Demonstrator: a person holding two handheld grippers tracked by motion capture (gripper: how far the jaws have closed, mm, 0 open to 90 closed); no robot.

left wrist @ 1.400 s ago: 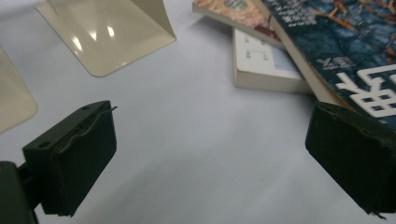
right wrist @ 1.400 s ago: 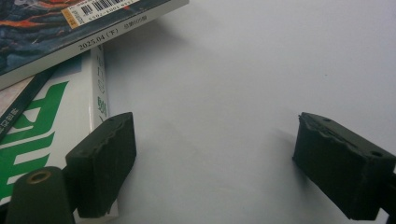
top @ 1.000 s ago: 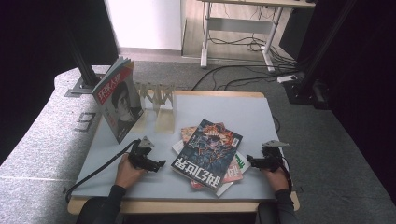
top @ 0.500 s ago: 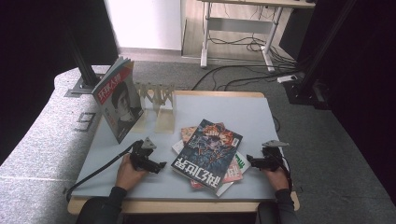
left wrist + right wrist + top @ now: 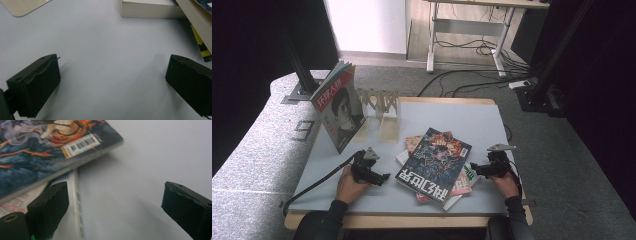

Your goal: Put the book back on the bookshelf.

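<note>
A pile of magazines lies in the middle of the pale table [image 5: 452,120], topped by a dark blue one [image 5: 434,165] with orange artwork. My left gripper [image 5: 383,177] rests on the table just left of the pile, pointing at it. It stands open [image 5: 115,62] over bare table, with a thick book edge [image 5: 150,11] beyond. My right gripper [image 5: 475,169] sits at the pile's right side, open [image 5: 116,187], and its jaws have just been opening. The blue magazine [image 5: 50,152] and a white cover edge [image 5: 77,202] lie by its left jaw, with nothing gripped.
A magazine with a portrait cover [image 5: 337,107] stands upright at the table's back left, beside a clear slotted rack [image 5: 379,102] on a pale base [image 5: 23,6]. Each gripper trails a black cable. Dark stands and floor cables lie beyond the table.
</note>
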